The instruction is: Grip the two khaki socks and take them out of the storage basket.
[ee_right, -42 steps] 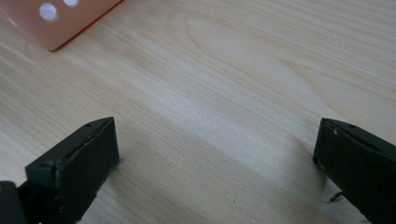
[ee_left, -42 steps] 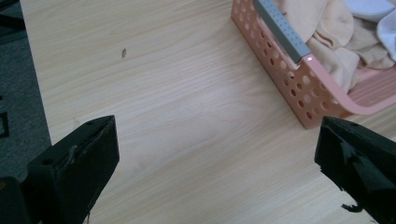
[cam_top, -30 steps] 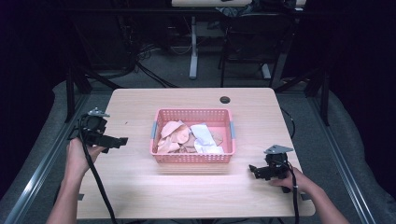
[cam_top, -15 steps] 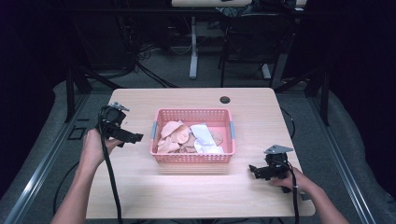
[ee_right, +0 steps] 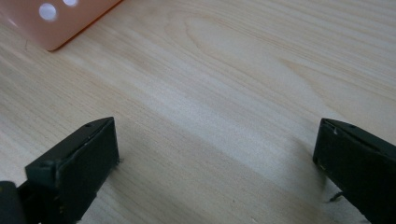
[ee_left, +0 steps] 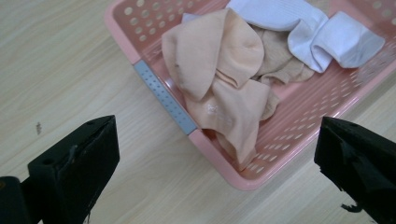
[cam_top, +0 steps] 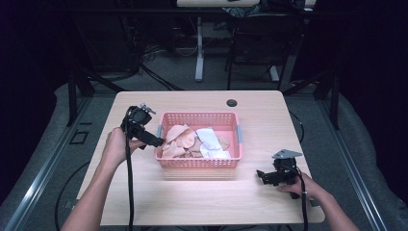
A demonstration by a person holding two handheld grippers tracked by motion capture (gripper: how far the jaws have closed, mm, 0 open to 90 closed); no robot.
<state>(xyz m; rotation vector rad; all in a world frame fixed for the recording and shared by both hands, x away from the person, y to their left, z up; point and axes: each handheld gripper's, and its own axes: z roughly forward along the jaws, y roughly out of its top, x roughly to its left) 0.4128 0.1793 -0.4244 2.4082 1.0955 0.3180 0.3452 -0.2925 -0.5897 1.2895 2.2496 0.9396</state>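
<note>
Left gripper view: unlabelled beige cloth [ee_left: 219, 88].

No readable text, label, brand, number or sign anywhere: none on the pink basket [cam_top: 198, 162], cloths [ee_left: 219, 74] or desk [cam_top: 192, 202].

Left gripper [cam_top: 155, 141] hangs wide-jawed at the pink basket [cam_top: 197, 162], whose near wall and grey handle [ee_left: 164, 96] block a low approach; from above, the peach cloths [ee_left: 219, 74] lie uncovered. Bare tabletop [cam_top: 202, 197] stretches in front of the right gripper [cam_top: 262, 175].
</note>
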